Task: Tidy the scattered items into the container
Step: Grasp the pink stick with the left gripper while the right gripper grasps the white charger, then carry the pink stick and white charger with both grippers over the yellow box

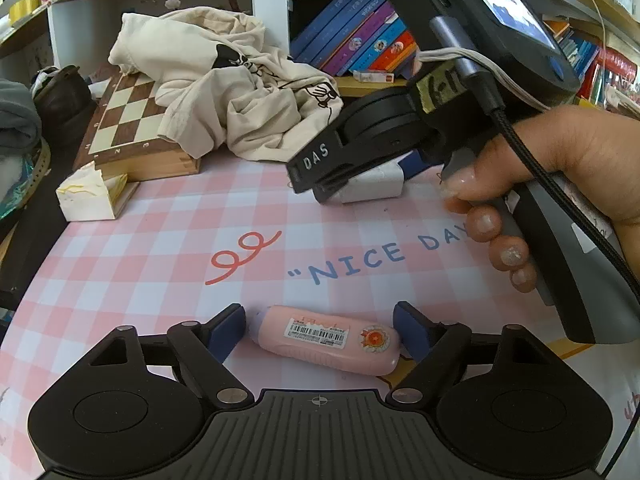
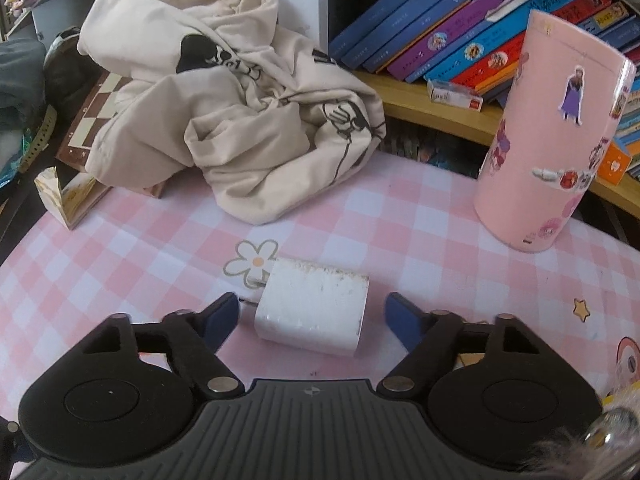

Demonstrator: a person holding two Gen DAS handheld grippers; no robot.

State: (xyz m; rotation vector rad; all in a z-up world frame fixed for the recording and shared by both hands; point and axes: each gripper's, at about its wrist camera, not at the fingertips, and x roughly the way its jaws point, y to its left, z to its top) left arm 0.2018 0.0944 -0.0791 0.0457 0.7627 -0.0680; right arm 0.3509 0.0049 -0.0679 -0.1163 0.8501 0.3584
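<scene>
Pink correction-tape dispenser (image 1: 325, 338), a smooth rounded plastic capsule with a barcode label and a round red sticker on its side, lies flat on the counter (image 1: 160, 264) between the blue-padded fingertips of the left gripper (image 1: 320, 328). That gripper is spread wide; a sliver of gap shows beside the left pad, and at the right pad I cannot tell whether it touches the capsule's end.

White charger (image 2: 314, 310), a boxy plug adapter with scuffed, slightly grimy faces and metal prongs pointing left, lies between the fingertips of the right gripper (image 2: 312, 316). Those fingers stand apart from the block on both sides, not pinching it; the left pad sits just beside the prongs. In the left wrist view a person's hand (image 1: 560, 184) wraps that gripper's grey handle, with a braided black cable running along it.

The counter wears a glossy pink-and-white checked mat printed with a flower, a red squiggle and blue lettering. Further out and to the right stands the container (image 2: 556, 140), a tall pink cylinder dotted with cartoon stickers, upright and well apart from the charger. Behind the mat, a crumpled cream garment (image 2: 240, 112) with black line drawings slumps over a wooden chessboard box (image 1: 132, 128). A torn pale carton (image 1: 90, 194) sits at the board's near corner. Slanting books (image 2: 480, 28) fill a wooden shelf beyond.
</scene>
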